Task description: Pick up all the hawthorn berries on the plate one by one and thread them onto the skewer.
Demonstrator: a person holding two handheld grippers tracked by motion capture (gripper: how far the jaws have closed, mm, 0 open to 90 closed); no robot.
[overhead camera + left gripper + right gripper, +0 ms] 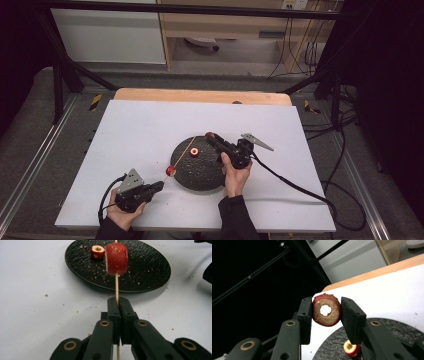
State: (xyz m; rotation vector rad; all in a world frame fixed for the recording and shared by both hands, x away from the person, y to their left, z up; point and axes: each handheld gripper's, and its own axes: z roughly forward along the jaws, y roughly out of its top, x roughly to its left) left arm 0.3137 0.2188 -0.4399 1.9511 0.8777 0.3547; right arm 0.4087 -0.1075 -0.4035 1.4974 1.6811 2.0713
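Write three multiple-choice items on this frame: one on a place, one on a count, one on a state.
1. Where does the loose red cored fruit piece lie?
A. on the round black textured plate
B. on the white tabletop
C. on the wooden edge

2. How many fruit pieces sit on the thin wooden skewer?
A. none
B. one
C. three

3. What does the right gripper hold?
A. nothing
B. the skewer
C. a red hollow fruit ring

Answers: 1 A, it rests on the plate; 2 B, one threaded red piece shows; 3 C, both pads press on the ring.
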